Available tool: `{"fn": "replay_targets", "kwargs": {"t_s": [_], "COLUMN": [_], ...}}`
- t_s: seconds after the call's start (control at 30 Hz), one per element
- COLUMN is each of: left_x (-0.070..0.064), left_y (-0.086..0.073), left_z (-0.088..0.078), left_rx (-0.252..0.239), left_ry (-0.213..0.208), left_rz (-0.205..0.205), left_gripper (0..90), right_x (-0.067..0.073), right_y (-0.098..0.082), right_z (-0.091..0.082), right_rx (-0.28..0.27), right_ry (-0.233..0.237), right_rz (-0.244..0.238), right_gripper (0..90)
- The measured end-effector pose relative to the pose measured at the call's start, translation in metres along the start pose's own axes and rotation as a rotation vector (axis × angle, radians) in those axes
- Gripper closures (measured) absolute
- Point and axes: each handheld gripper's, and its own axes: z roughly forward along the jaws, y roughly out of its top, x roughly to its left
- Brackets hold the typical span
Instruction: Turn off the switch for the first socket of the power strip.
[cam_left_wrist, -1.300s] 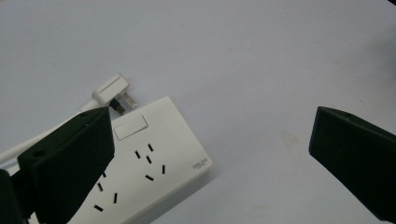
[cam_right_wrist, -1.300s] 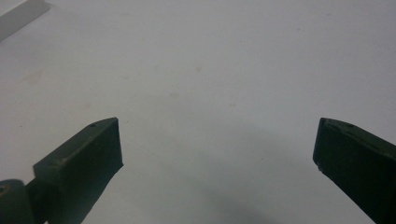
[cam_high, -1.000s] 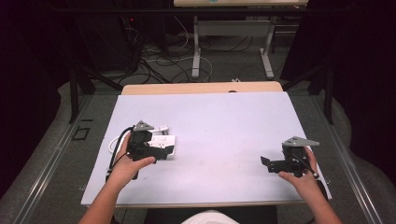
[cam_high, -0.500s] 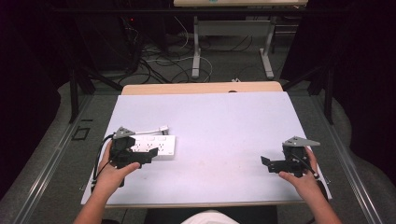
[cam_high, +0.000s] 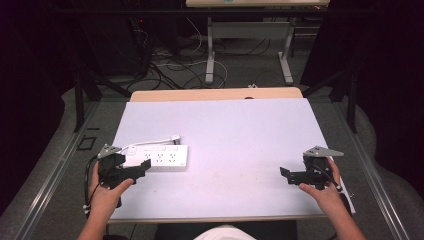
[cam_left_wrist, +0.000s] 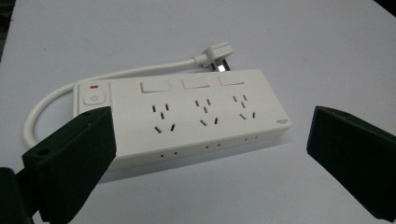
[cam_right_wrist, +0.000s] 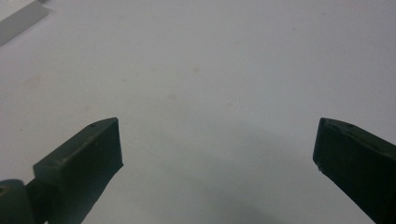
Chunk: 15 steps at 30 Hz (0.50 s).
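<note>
A white power strip (cam_high: 159, 157) (cam_left_wrist: 196, 114) lies flat on the left part of the white table (cam_high: 235, 135), with three socket sets, three switches and a power button at one end. Its short white cord loops round to a plug (cam_high: 174, 137) (cam_left_wrist: 217, 52) lying behind it. My left gripper (cam_high: 140, 170) (cam_left_wrist: 210, 154) stands open just short of the strip's near side, nothing between its jaws. At the table's right front my right gripper (cam_high: 286, 175) (cam_right_wrist: 217, 158) is open over bare tabletop.
A wooden strip (cam_high: 215, 94) borders the table's far edge. Beyond it stand desk legs (cam_high: 211, 50) and loose cables (cam_high: 170, 65) on the floor. A metal rail (cam_high: 45, 180) runs along the table's left side.
My left gripper has drawn back toward the near left corner, off the power strip, which now lies fully exposed. The right gripper has stayed put.
</note>
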Motion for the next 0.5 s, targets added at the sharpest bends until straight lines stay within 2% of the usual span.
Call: {"fn": "replay_targets", "kwargs": {"t_s": [0.13, 0.33, 0.5], "left_x": [0.007, 0.015, 0.018], "left_y": [-0.009, -0.02, -0.027], "left_z": [-0.003, -0.005, -0.004], "left_rx": [-0.019, -0.032, -0.029], "left_ry": [0.007, 0.021, 0.035], "left_rz": [-0.023, -0.031, -0.019], "left_gripper": [1.1, 1.1, 1.2], "right_x": [0.0, 0.0, 0.0], "right_y": [0.0, 0.0, -0.001], "right_z": [0.0, 0.0, 0.001], "right_rx": [-0.002, -0.004, 0.001], "right_ry": [0.0, 0.0, -0.003], "right_rz": [0.002, 0.003, -0.001], "right_gripper": [0.8, 0.8, 0.8]}}
